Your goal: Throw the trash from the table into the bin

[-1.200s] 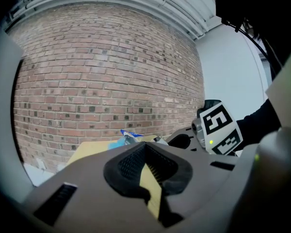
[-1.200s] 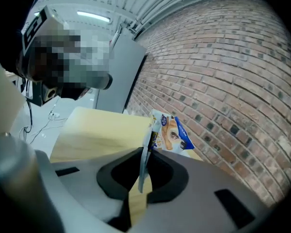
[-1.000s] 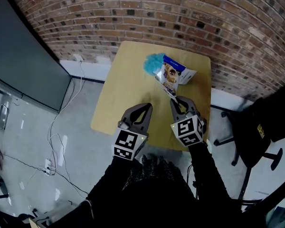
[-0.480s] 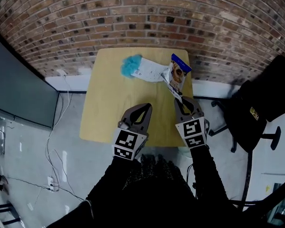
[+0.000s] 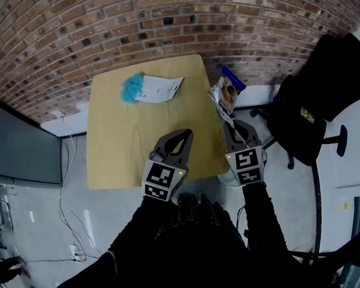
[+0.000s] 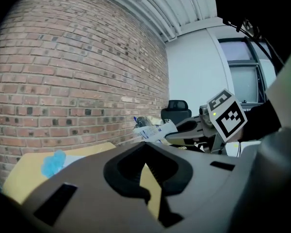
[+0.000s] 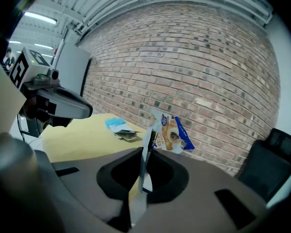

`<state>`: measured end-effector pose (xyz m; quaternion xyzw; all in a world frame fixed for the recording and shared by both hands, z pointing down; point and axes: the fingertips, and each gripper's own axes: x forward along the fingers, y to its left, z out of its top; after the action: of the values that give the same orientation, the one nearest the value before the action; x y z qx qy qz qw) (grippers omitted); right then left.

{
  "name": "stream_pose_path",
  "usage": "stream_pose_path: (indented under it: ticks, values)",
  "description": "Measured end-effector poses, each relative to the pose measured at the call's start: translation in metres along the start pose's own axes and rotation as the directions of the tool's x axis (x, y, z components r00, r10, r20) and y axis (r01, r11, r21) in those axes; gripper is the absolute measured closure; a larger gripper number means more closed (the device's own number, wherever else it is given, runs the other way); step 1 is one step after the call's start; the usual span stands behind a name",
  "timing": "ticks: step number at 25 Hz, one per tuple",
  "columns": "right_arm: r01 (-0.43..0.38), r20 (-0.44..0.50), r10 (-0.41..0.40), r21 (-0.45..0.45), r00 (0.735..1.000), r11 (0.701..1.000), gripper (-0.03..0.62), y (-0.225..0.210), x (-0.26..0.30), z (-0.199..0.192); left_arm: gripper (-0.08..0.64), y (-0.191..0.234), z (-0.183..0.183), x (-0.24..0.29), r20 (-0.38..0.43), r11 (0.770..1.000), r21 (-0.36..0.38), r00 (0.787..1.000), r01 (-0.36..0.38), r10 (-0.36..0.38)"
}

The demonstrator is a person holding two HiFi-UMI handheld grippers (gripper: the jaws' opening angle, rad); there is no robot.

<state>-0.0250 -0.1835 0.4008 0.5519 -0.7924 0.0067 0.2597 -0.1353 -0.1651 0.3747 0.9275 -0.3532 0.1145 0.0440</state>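
My right gripper [image 5: 230, 125] is shut on a corner of a blue and white snack wrapper [image 5: 228, 93], which hangs in the air just past the right edge of the yellow table [image 5: 108, 155]. In the right gripper view the wrapper [image 7: 170, 133] stands up out of the closed jaws [image 7: 145, 152]. A blue crumpled scrap [image 5: 131, 87] and a white paper [image 5: 161, 89] lie at the table's far side. My left gripper [image 5: 185, 134] hovers over the table's near right part, shut and with nothing in it [image 6: 145, 148].
A brick wall [image 5: 168, 23] runs behind the table. A black office chair [image 5: 315, 95] stands to the right. A pale rounded thing [image 5: 227, 176] peeks out beside the right gripper, below the table edge. A grey panel [image 5: 18, 155] stands at the left.
Both grippers have swung to the right across the table. The right one has carried the snack wrapper from over the tabletop to beyond its right edge. The scrap and paper stay put.
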Motion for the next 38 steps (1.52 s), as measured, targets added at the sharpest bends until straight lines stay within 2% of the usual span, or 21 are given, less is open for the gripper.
stream_pose_path:
  ticks: [8,16,27,31,38]
  values:
    - [0.114,-0.075,-0.107,0.098,0.991,0.989,0.563,-0.041,-0.042,-0.057,0.555,-0.047,-0.002,0.029,-0.017,0.995,0.026,0.995,0.097,-0.097]
    - [0.186,-0.159,-0.153,0.219,0.975,0.958,0.563,-0.060,-0.072,-0.122,0.555,-0.094,-0.014,0.055,-0.050,0.979,0.039,0.979,0.198,-0.196]
    - [0.242,-0.244,-0.175,0.280,0.954,0.929,0.563,-0.069,-0.107,-0.187,0.555,-0.161,-0.024,0.093,-0.081,0.943,0.052,0.942,0.330,-0.325]
    - [0.263,-0.256,-0.189,0.296,0.948,0.918,0.563,-0.067,-0.114,-0.205,0.555,-0.183,-0.030,0.097,-0.086,0.922,0.060,0.922,0.383,-0.377]
    - [0.294,-0.300,-0.208,0.276,0.931,0.915,0.563,-0.058,-0.119,-0.238,0.555,-0.212,-0.051,0.111,-0.080,0.894,0.063,0.895,0.445,-0.439]
